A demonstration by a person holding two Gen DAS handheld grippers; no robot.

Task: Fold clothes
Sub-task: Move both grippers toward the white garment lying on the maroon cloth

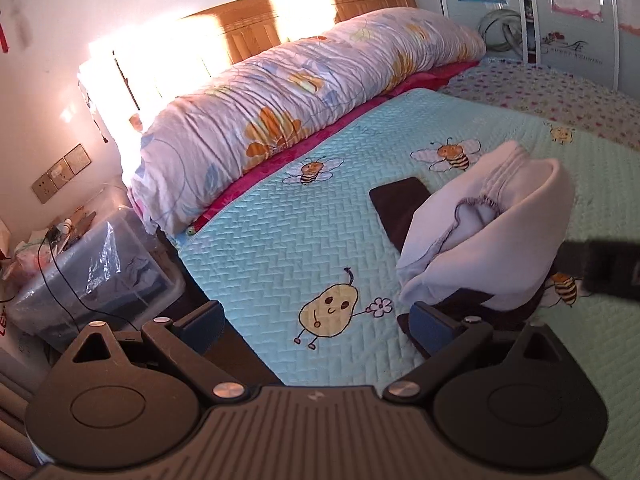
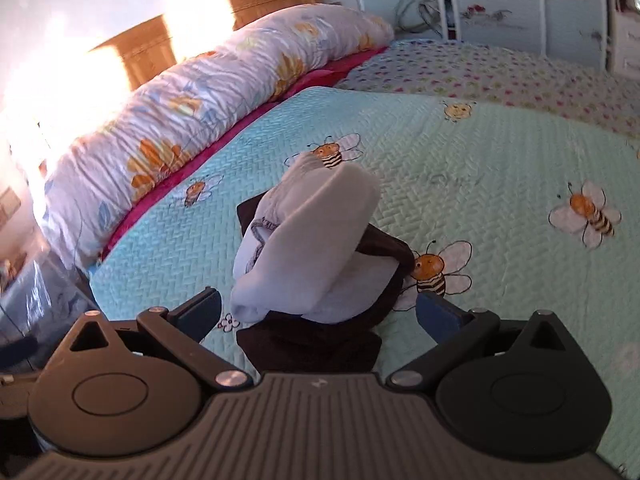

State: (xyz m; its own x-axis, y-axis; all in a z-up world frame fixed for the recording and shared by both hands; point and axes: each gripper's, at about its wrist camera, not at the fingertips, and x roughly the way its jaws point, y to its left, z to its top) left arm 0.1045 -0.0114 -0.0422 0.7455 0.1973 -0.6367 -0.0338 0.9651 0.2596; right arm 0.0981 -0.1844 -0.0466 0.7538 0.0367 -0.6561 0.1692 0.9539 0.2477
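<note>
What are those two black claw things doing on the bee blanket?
A person is folding clothes with them. Both the left gripper and the right gripper are open and holding nothing. A rolled-up white garment sits on a dark garment on the bee blanket, right in front of the right gripper. The left one points at bare blanket beside the pile.
</note>
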